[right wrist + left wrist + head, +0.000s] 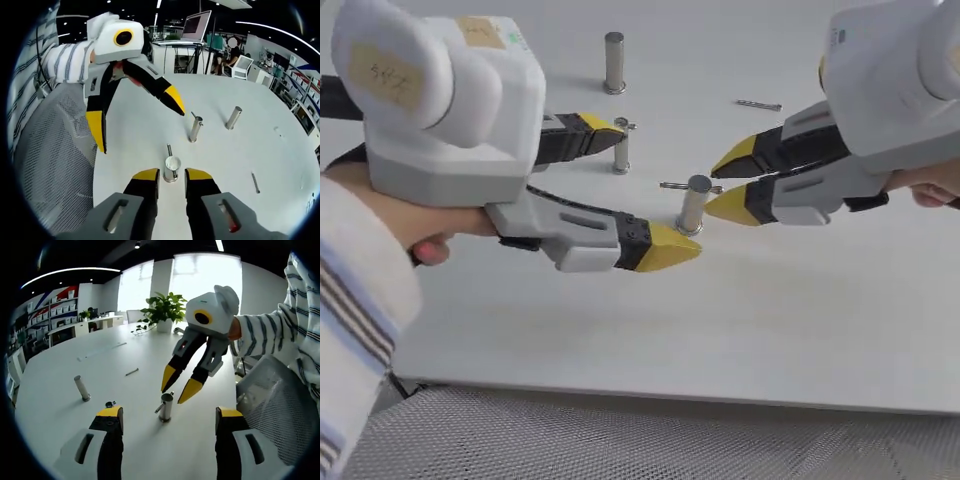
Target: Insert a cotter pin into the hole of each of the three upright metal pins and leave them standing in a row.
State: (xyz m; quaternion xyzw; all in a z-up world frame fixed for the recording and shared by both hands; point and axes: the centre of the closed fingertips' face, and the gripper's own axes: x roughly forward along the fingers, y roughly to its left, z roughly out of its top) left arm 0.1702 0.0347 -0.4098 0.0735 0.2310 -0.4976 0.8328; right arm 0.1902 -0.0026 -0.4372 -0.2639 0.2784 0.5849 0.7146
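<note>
Three upright metal pins stand in a row on the white table [620, 320]. The near pin [694, 204] [165, 407] [171, 168] has a cotter pin [675, 186] through its top. The middle pin [621, 147] [195, 128] also carries a cotter pin at its top. The far pin [613, 62] [81, 388] [233, 117] is bare. My left gripper [655, 190] [168, 412] is wide open, its jaws on either side of the near pin without touching it. My right gripper [720, 183] [172, 176] is open, its tips just right of the near pin's head.
A loose cotter pin [758, 104] [132, 372] [255, 182] lies flat on the table to the right of the far pin. The table's front edge [670, 398] runs near me, with a mesh chair [620, 440] below it. An office with desks lies beyond.
</note>
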